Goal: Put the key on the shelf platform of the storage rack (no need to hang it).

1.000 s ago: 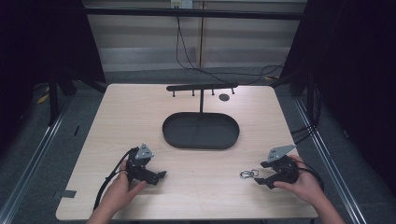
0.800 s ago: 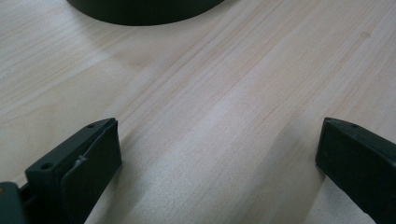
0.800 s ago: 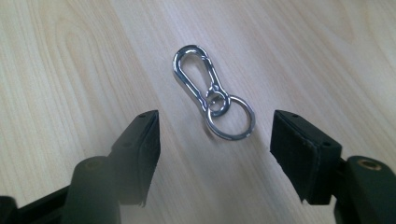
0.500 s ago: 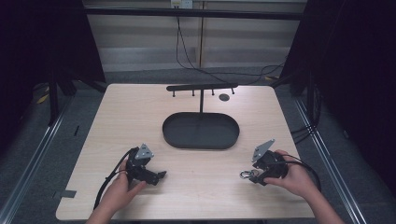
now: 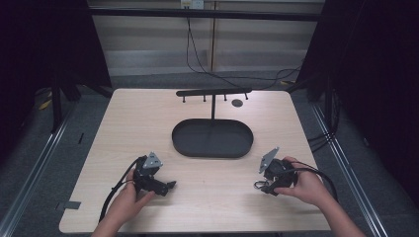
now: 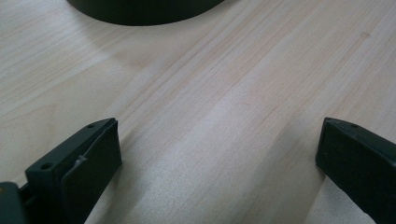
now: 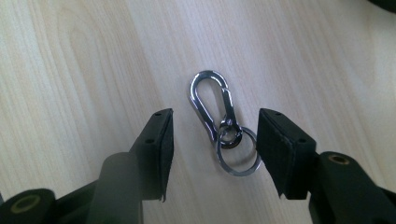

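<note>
A silver carabiner keyring lies flat on the wooden table, its round split ring nearest the camera. My right gripper is open and straddles it, one jaw on each side, neither touching. From the high view the keyring sits just left of the right gripper, held low at the table's front right. My left gripper rests at the front left, pointing right. Its jaws stand wide apart over bare wood in the left gripper view, where the left gripper holds nothing.
A black oval tray lies mid-table, with a thin post rising to a black hook bar behind it. A small dark disc sits near the far edge. The tray's rim is ahead of the left gripper.
The right hand moved left and tipped its gripper down, bringing the jaws around the keyring. The left hand and its gripper stayed put.
</note>
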`<state>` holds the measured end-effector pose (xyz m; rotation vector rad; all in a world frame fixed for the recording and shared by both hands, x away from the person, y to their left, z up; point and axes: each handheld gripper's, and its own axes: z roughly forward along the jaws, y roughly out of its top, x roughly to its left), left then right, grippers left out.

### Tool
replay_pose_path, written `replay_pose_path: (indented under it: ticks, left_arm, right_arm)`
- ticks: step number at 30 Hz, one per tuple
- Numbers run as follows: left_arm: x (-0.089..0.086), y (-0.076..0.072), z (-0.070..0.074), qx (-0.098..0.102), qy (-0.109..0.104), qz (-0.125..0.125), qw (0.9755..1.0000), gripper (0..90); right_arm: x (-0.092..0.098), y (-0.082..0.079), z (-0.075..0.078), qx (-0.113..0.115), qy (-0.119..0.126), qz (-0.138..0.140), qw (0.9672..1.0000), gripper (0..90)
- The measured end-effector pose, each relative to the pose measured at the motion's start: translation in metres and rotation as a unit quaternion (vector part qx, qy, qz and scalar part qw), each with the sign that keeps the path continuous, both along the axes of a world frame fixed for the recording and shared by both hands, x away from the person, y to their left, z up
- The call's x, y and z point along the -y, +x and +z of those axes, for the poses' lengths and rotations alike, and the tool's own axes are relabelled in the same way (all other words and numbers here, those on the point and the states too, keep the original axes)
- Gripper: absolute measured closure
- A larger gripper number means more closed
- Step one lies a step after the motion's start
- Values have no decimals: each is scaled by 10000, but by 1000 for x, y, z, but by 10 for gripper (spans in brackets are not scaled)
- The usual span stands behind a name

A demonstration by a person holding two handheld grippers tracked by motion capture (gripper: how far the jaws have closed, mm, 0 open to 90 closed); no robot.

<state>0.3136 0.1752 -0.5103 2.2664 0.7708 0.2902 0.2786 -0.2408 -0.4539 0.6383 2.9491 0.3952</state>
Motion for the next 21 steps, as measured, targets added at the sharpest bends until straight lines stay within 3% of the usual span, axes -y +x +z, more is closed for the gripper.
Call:
replay_pose_path:
  ticks: [4,12,13,21]
  left_arm:
    - [0,0,0,1,2,-1,10000,0]
    - [0,0,0,3,3,-3,10000,0]
    - [0,0,0,6,-3,-6,10000,0]
    - [0,0,0,2,1,-2,10000,0]
  right_arm:
    - [-6,2,0,-16,-133,153,9998,482]
    - [-11,3,-5,-64,-287,204,9994,509]
    - [-13,4,-7,-77,-411,246,9988,521]
    - [-16,10,-12,-172,-484,261,9983,553]
